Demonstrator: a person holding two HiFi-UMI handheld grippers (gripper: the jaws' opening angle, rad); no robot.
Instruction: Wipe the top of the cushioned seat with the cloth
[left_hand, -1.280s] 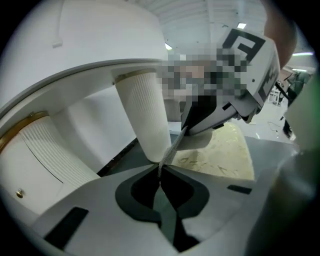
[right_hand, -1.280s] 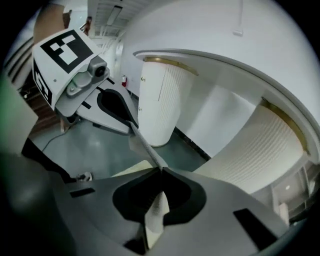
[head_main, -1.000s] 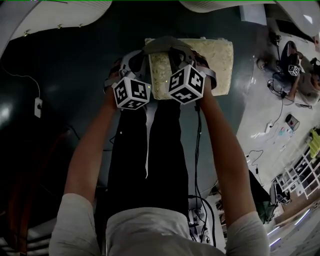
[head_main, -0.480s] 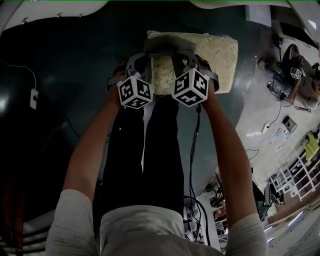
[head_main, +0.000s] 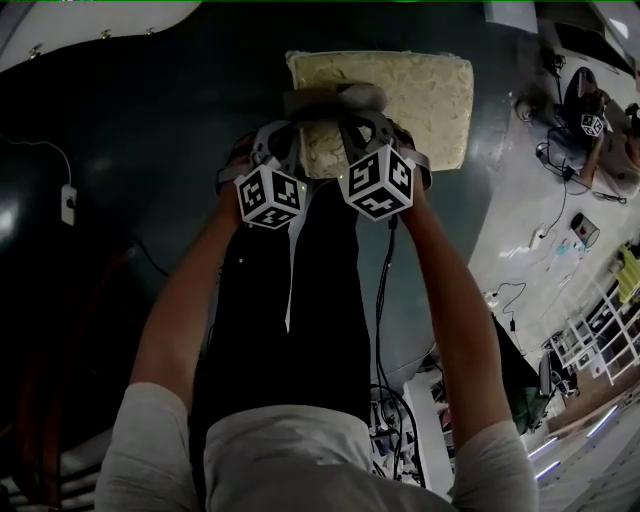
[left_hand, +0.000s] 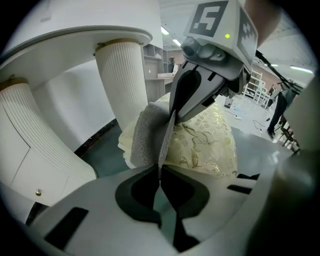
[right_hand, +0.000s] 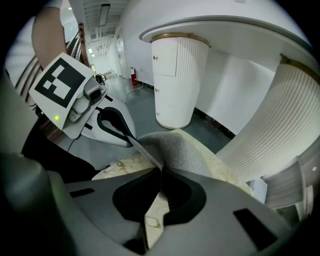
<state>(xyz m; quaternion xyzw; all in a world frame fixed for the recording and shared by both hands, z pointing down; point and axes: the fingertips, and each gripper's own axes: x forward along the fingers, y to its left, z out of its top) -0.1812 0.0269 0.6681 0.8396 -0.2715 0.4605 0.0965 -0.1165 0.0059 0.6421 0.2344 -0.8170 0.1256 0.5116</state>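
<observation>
The cream cushioned seat (head_main: 425, 95) with a gold pattern stands on the dark floor ahead of my legs. A grey cloth (head_main: 330, 100) is stretched between both grippers over the seat's left part. In the left gripper view my left gripper (left_hand: 160, 172) is shut on a hanging edge of the cloth (left_hand: 147, 132), with the cushion (left_hand: 207, 142) behind it. My right gripper (right_hand: 161, 174) is shut on the other end of the cloth (right_hand: 182, 145), which lies draped on the seat (right_hand: 125, 165). Each gripper shows in the other's view, close by.
White ribbed round pillars (left_hand: 122, 85) (right_hand: 177, 80) stand just beyond the seat. Cables trail on the floor (head_main: 385, 300), and a wall socket (head_main: 68, 203) is at the left. A person with another marker cube (head_main: 590, 125) is at the far right, near shelving (head_main: 600, 340).
Both grippers have drawn the cloth back across the cushion toward me and a little lower. The seat's far edge now shows beyond the cloth.
</observation>
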